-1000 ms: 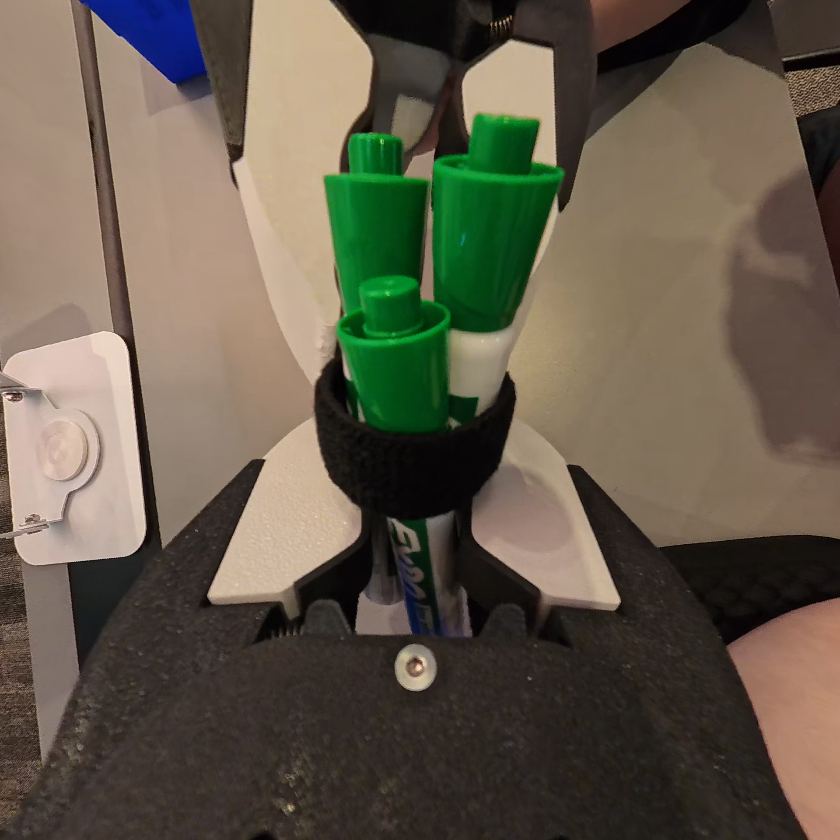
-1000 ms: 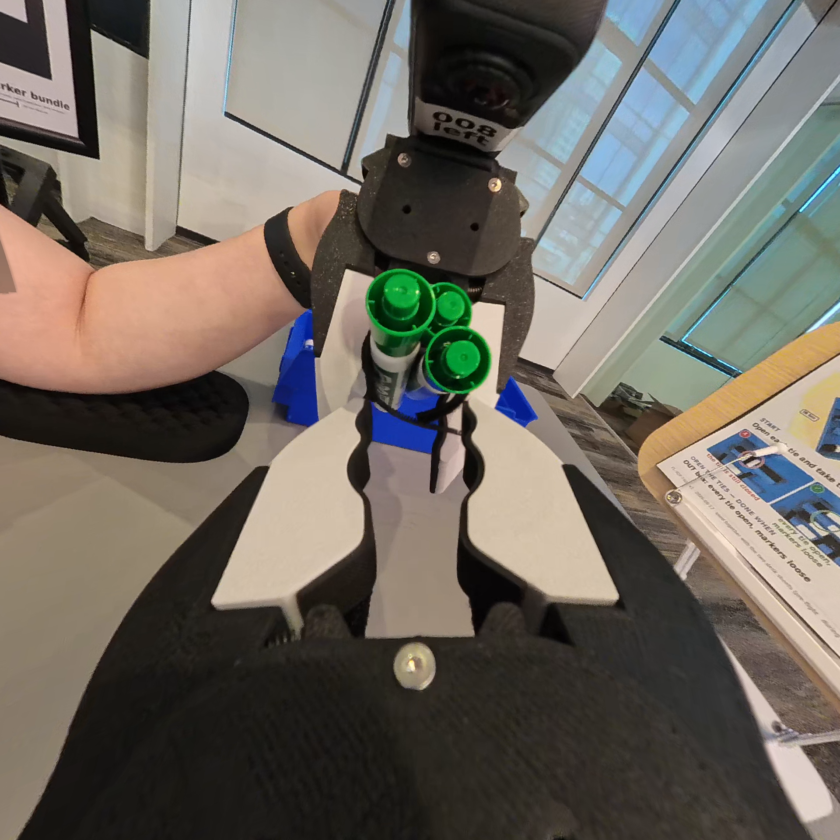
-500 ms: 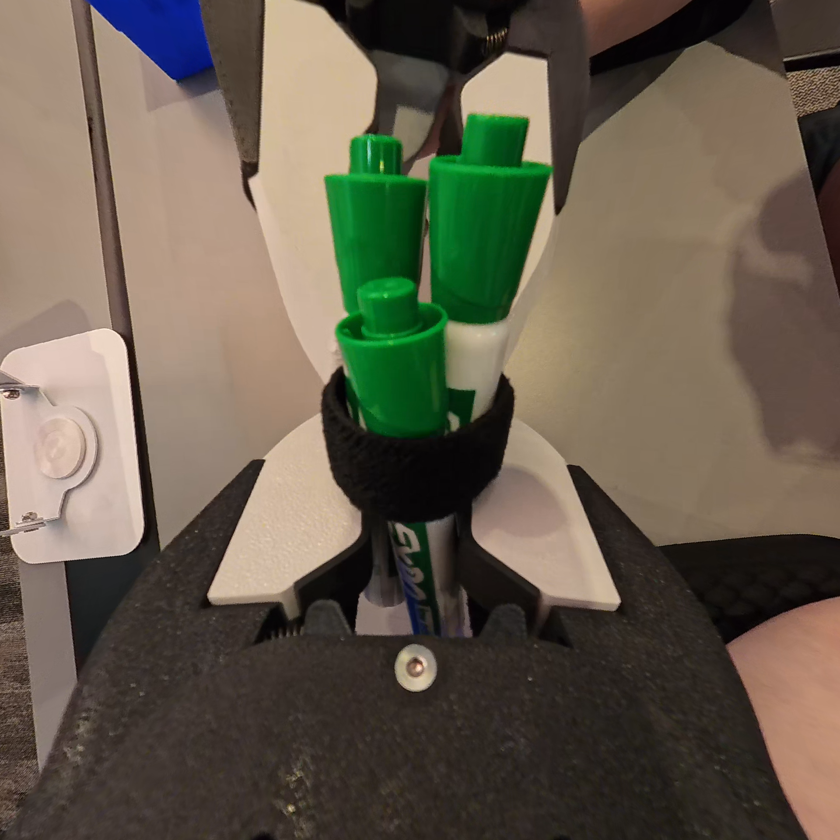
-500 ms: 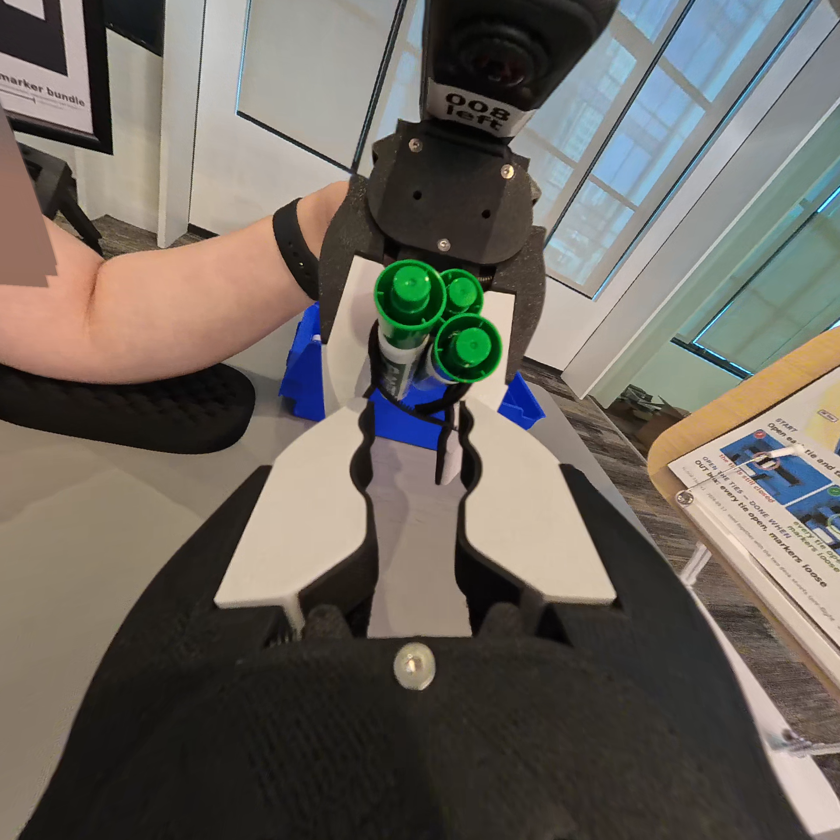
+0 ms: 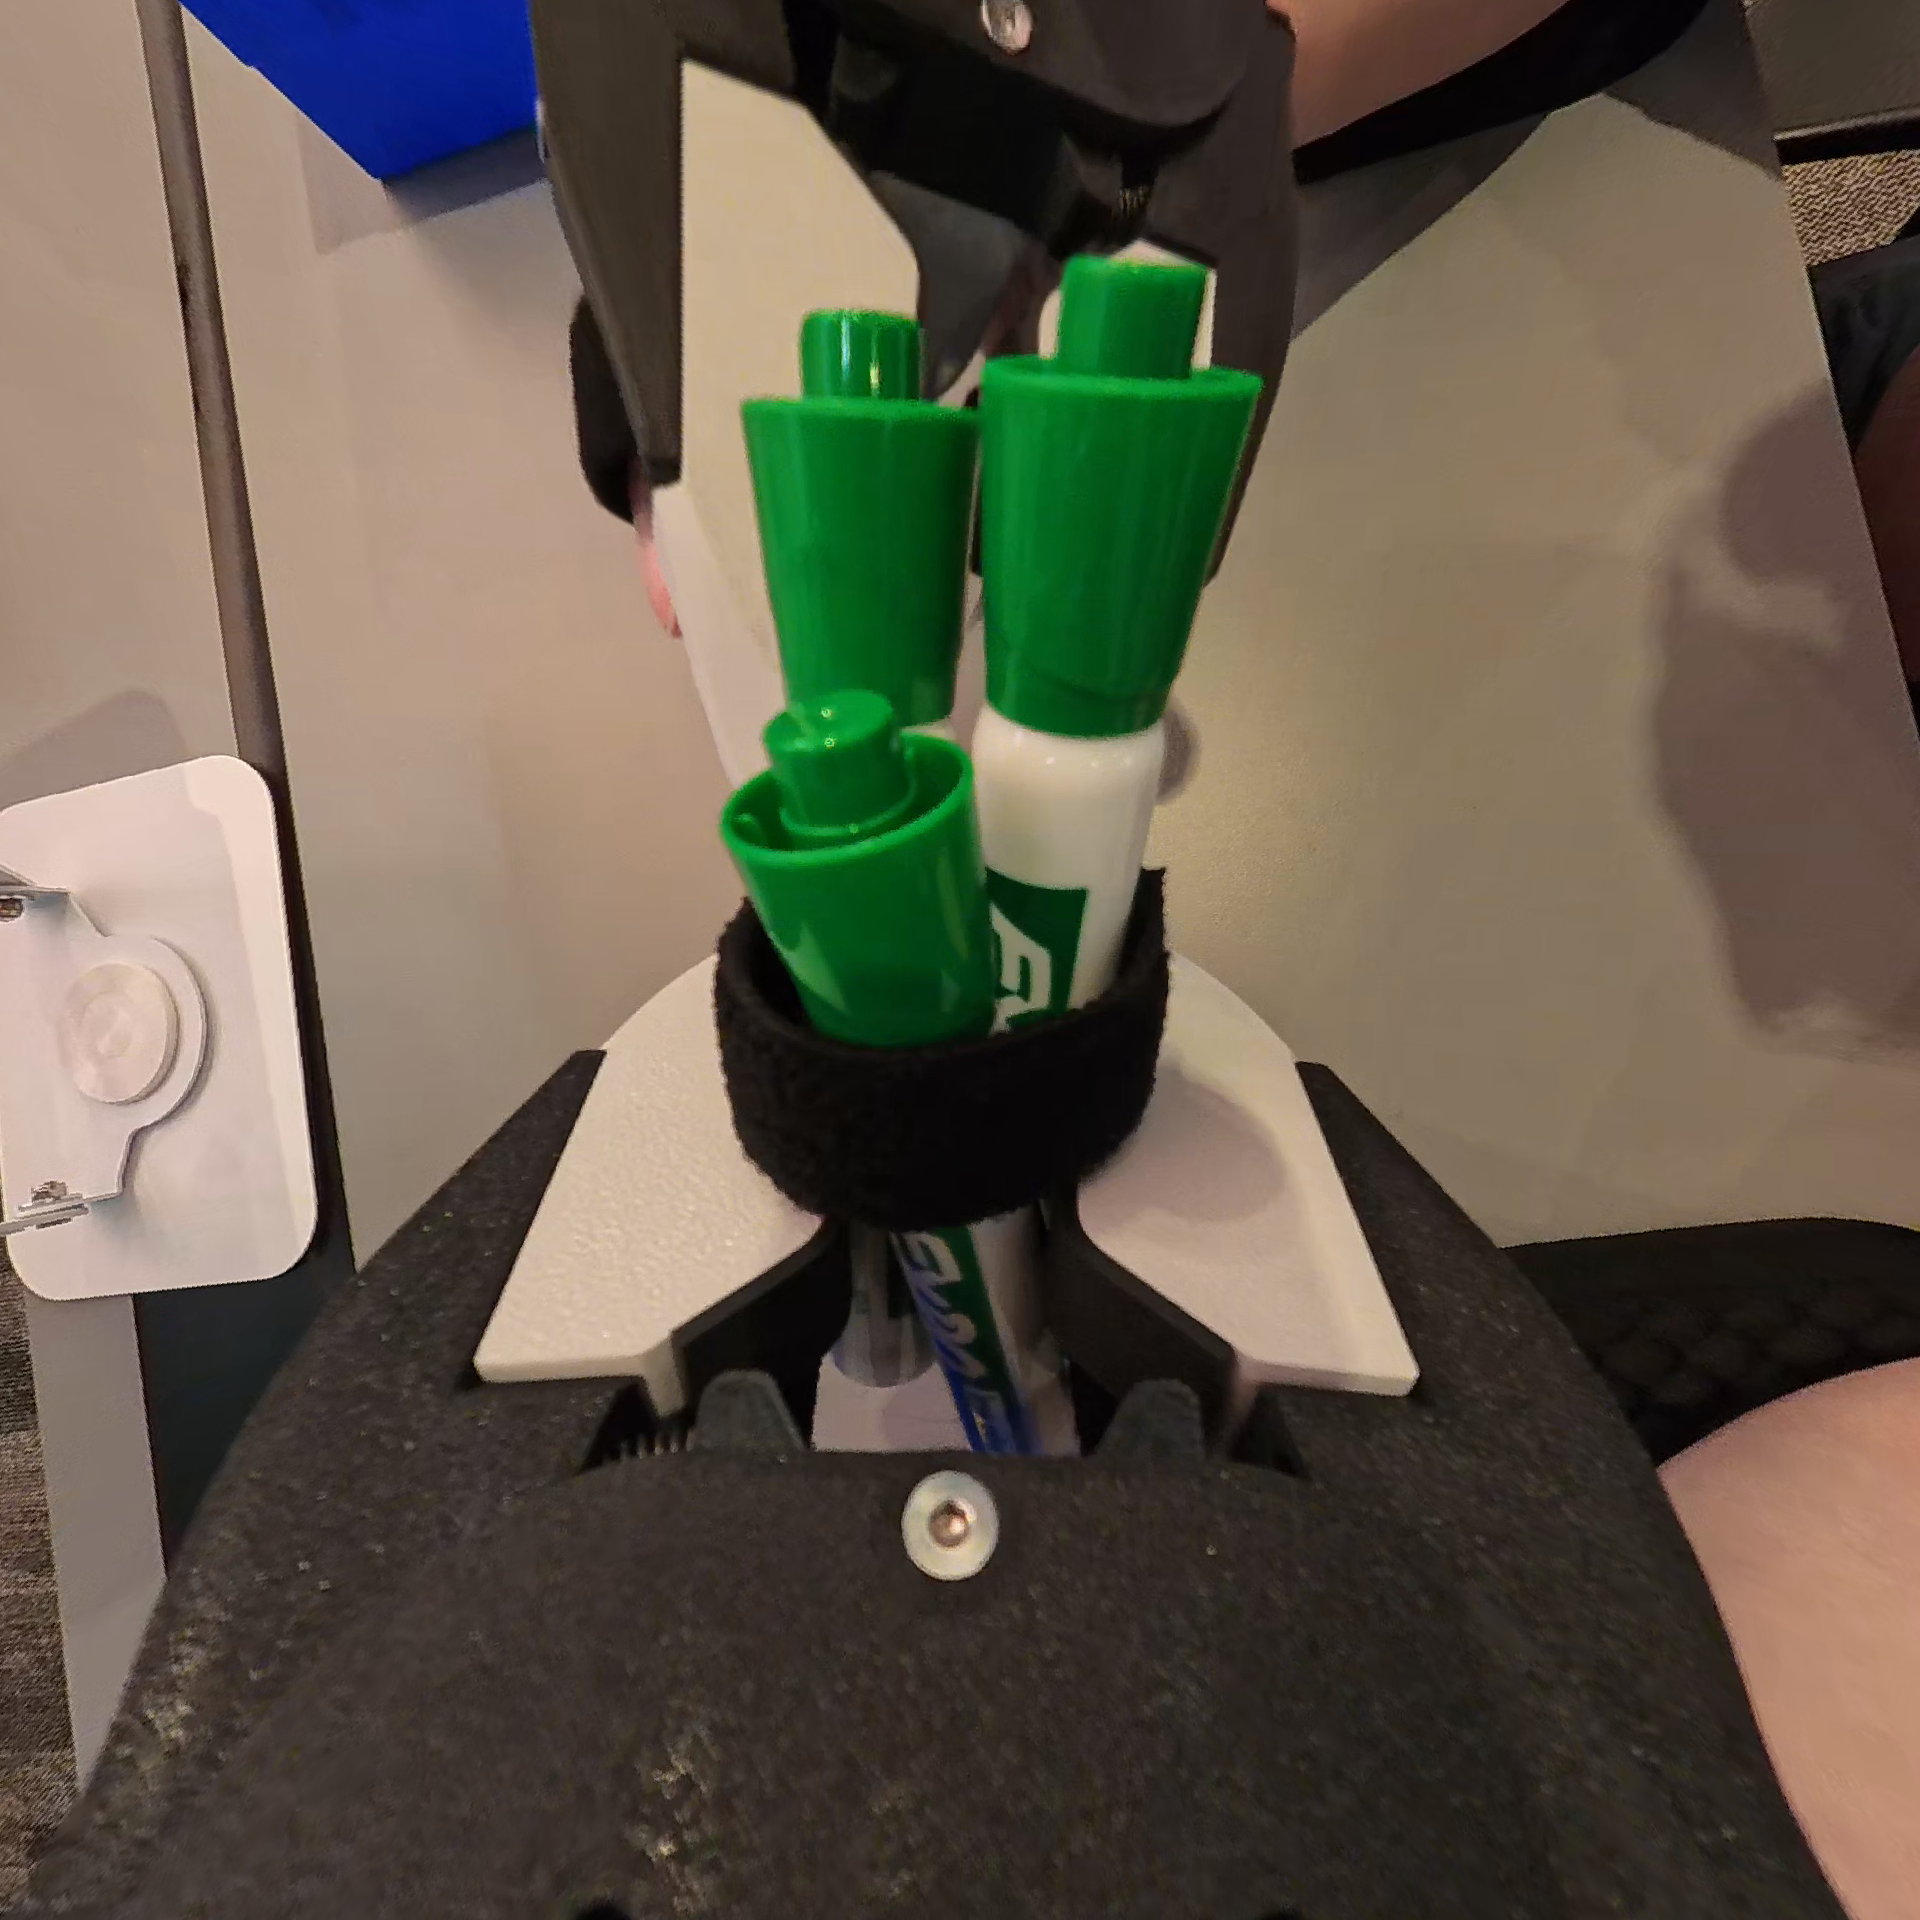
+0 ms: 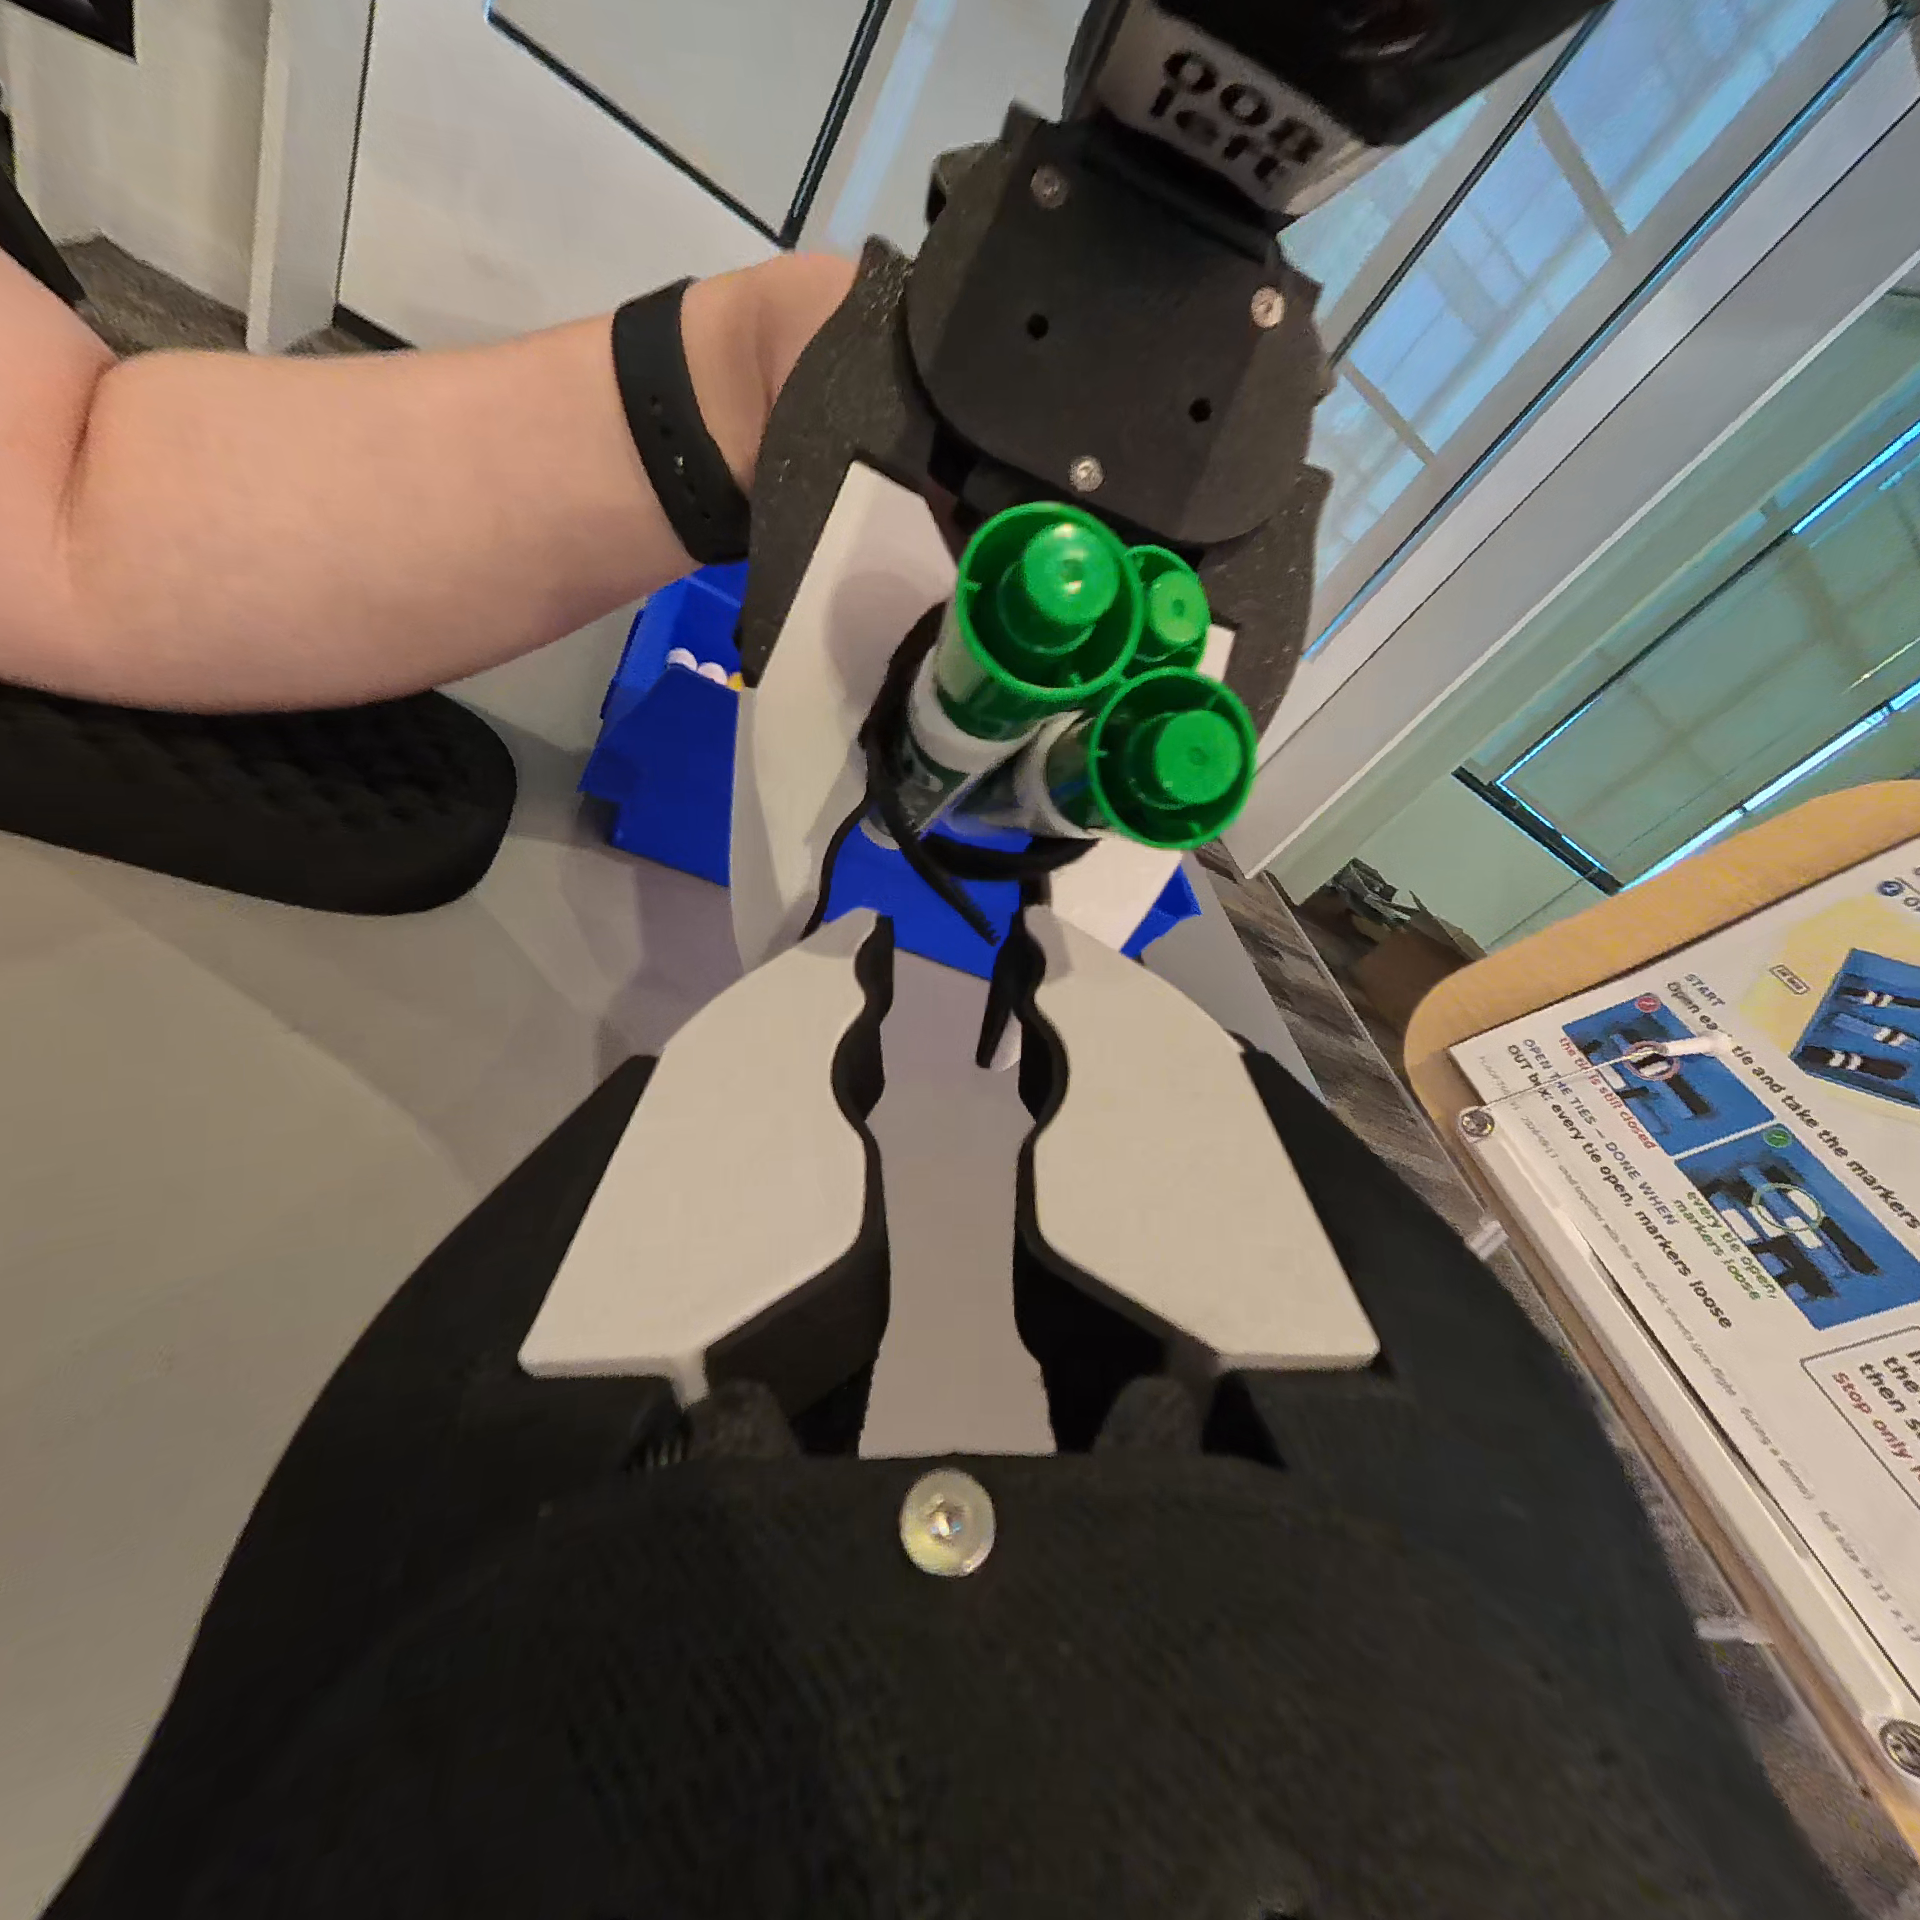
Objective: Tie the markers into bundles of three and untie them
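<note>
Three green-capped markers (image 5: 997, 665) stand bundled together at the centre of the left wrist view, caps pointing toward twelve o'clock. A black strap (image 5: 940, 1091) wraps around their white barrels just below the caps. One marker sits lower and leans toward eleven o'clock; the other two rise higher behind it, side by side.

The left gripper (image 5: 940, 1174) is pinching the bundle: its white fingers (image 5: 644, 1195) press on the barrels just beneath the strap. In the right wrist view the same bundle (image 6: 1091, 665) shows cap-first at twelve o'clock, with the strap's loose tail (image 6: 997, 987) hanging toward six o'clock.

The right gripper (image 6: 951, 997) has its jaws spread, a clear gap between them, and the tail hangs between its fingertips, close to the right one; whether it touches cannot be told.

A forearm with a black wristband (image 6: 670, 416) comes in from nine o'clock. A blue bin (image 6: 675, 748) sits on the grey table (image 6: 208, 1091) behind the bundle, and an instruction sheet (image 6: 1714, 1195) lies at three o'clock.
</note>
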